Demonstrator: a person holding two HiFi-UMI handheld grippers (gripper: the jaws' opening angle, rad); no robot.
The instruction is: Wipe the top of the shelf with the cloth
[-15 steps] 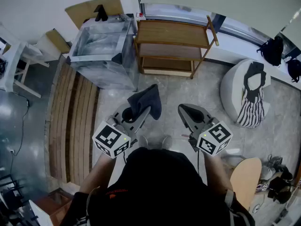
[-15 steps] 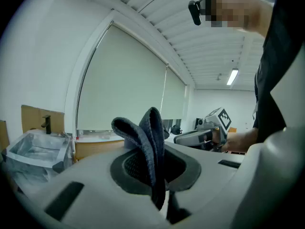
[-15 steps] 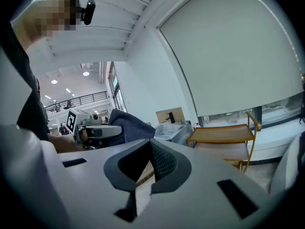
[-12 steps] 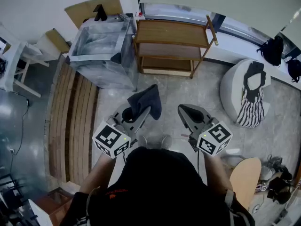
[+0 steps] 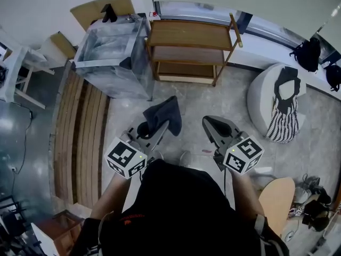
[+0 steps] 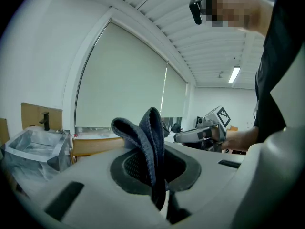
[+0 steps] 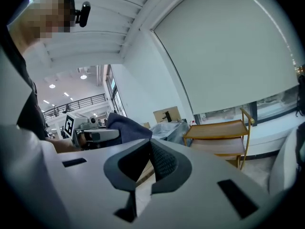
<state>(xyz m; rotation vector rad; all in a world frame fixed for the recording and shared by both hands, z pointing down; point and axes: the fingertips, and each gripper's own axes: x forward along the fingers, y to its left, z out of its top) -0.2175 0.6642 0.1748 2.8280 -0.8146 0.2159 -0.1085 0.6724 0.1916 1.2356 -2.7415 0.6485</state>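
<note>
A wooden three-tier shelf (image 5: 192, 34) stands ahead by the window wall, its top board bare; it also shows in the right gripper view, shelf (image 7: 224, 128). My left gripper (image 5: 154, 128) is shut on a dark blue-grey cloth (image 5: 164, 114) that drapes over its tip, well short of the shelf. In the left gripper view the cloth (image 6: 145, 140) is pinched between the closed jaws and folds upward. My right gripper (image 5: 209, 125) is held beside it, shut with nothing in it; its jaws meet in the right gripper view (image 7: 143, 178).
A plastic-wrapped cabinet (image 5: 114, 55) stands left of the shelf, with cardboard (image 5: 106, 7) behind. Wooden slats (image 5: 80, 137) lie on the floor at left. A white beanbag (image 5: 277, 105) with striped clothing sits at right, bags (image 5: 306, 55) beyond, a round wooden stool (image 5: 279, 199) near right.
The view has shifted slightly toward the shelf: shelf and cabinet sit a little higher and further left. Both grippers keep their pose, and the cloth stays gripped.
</note>
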